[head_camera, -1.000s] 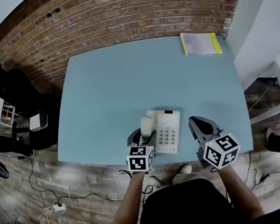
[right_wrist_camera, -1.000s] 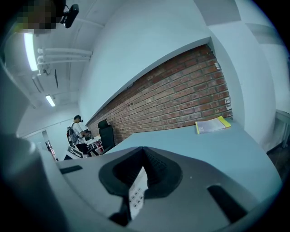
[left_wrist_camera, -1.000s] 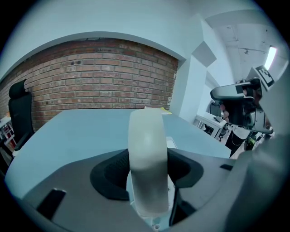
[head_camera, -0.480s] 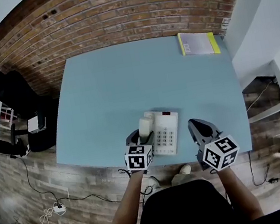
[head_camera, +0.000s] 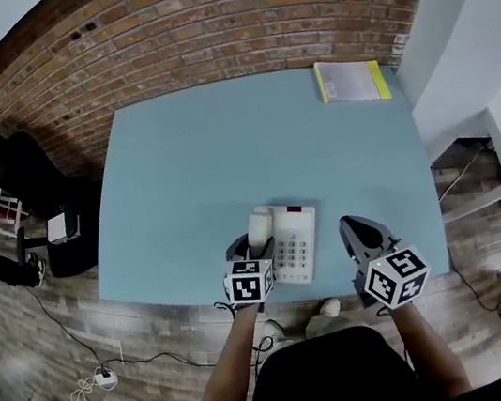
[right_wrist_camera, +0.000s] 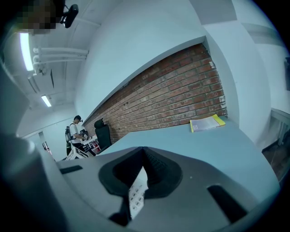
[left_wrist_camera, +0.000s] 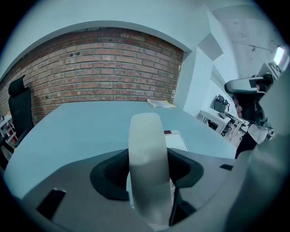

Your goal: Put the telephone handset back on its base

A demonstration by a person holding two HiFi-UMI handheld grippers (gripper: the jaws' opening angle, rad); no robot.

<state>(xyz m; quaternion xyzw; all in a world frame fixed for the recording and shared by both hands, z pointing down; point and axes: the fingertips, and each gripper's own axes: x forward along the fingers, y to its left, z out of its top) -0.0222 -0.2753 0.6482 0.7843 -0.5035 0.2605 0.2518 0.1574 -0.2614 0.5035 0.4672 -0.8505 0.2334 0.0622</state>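
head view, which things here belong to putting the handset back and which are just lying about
Part of the job: handset, gripped by the left gripper; phone base; table under it.
Just lying about: booklet at the table's far right corner; black chair by the brick wall; right gripper, shut and empty.

Office: blue desk (head_camera: 205, 155) w/ desk phone (head_camera: 296, 235), black office chair (head_camera: 21, 166), brick wall (head_camera: 202, 22), floor cables (head_camera: 82, 385)
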